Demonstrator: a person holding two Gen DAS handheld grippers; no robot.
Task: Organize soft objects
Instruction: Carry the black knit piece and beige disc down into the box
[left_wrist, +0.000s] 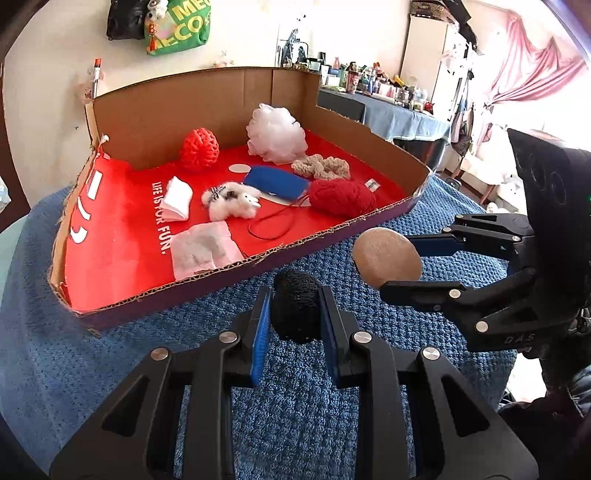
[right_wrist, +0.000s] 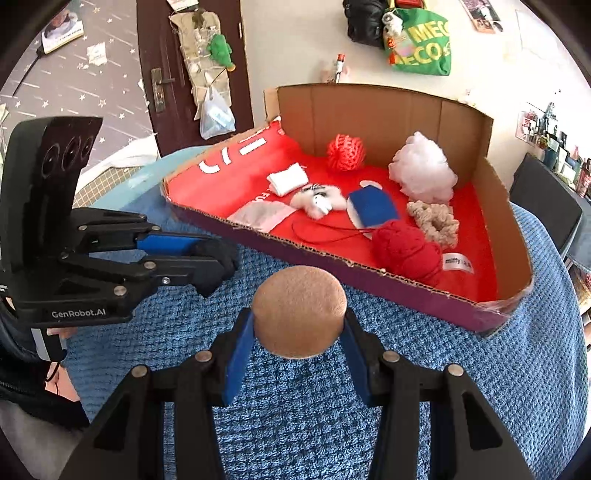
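My left gripper (left_wrist: 295, 314) is shut on a black knitted ball (left_wrist: 296, 308) above the blue towel, just in front of the cardboard tray (left_wrist: 207, 284). It also shows in the right wrist view (right_wrist: 218, 264). My right gripper (right_wrist: 297, 325) is shut on a round tan puff (right_wrist: 299, 312), also seen in the left wrist view (left_wrist: 386, 257). The red-lined tray (right_wrist: 369, 275) holds a red crochet ball (left_wrist: 199, 147), a white mesh pouf (left_wrist: 276, 134), a beige scrunchie (left_wrist: 320, 167), red yarn (left_wrist: 341, 197), a blue pad (left_wrist: 275, 182), a white plush toy (left_wrist: 232, 201) and white cloths (left_wrist: 178, 197).
A blue knitted towel (left_wrist: 147, 369) covers the table under the tray. The tray's back wall (left_wrist: 184, 107) stands tall; its front rim is low. A cluttered table (left_wrist: 388, 107) stands at the far right. A door (right_wrist: 195, 74) and a green bag (right_wrist: 421, 40) are behind.
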